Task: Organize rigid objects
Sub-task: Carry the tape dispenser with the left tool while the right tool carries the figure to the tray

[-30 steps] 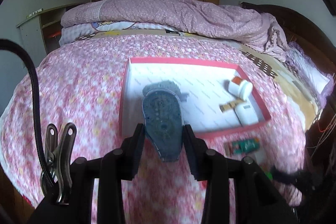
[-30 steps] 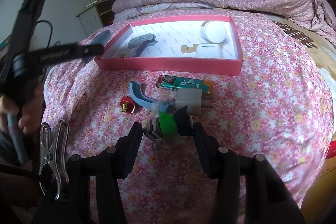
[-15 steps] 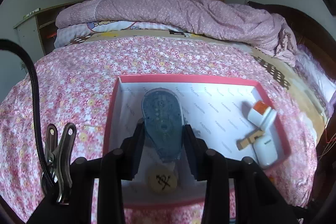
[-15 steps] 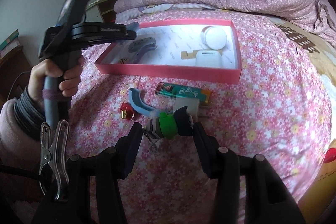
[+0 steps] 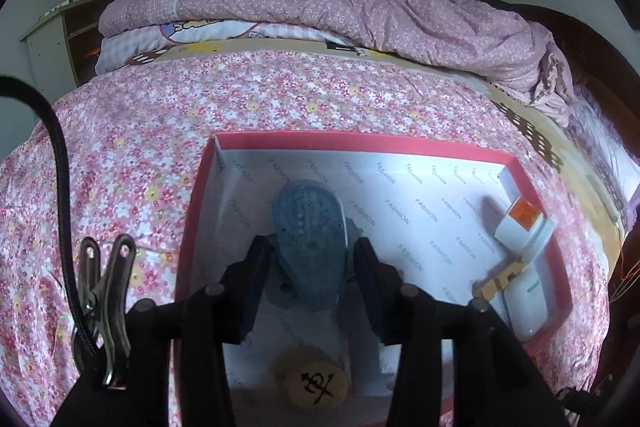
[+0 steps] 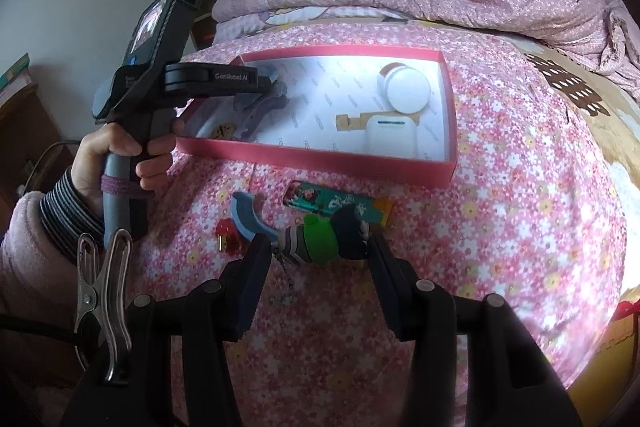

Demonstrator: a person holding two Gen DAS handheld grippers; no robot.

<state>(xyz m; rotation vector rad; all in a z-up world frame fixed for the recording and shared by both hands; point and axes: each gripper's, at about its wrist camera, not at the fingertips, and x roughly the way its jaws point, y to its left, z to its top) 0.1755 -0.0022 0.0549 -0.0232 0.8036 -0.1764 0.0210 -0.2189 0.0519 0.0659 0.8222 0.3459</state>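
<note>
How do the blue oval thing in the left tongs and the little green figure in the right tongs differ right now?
The blue oval thing is flat, single-coloured and inside the pink box; the green figure is small, multicoloured and over the bedspread, outside the box. The left tongs have just been opening, with gaps showing beside it; the right tongs clamp the figure.

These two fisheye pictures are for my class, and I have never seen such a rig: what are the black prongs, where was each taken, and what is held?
No robot here: a person holds a hand-held gripper in each hand, a camera on each looking along its black jaws. The left gripper, seen from outside at, hangs inside the pink-rimmed cardboard box on the flowered bedspread; its jaws have just been opening around the blue teardrop-shaped plastic gadget, gaps showing either side. The right gripper is shut on a green-and-navy toy figure. A blue hook and a teal packet lie outside the box.
</note>
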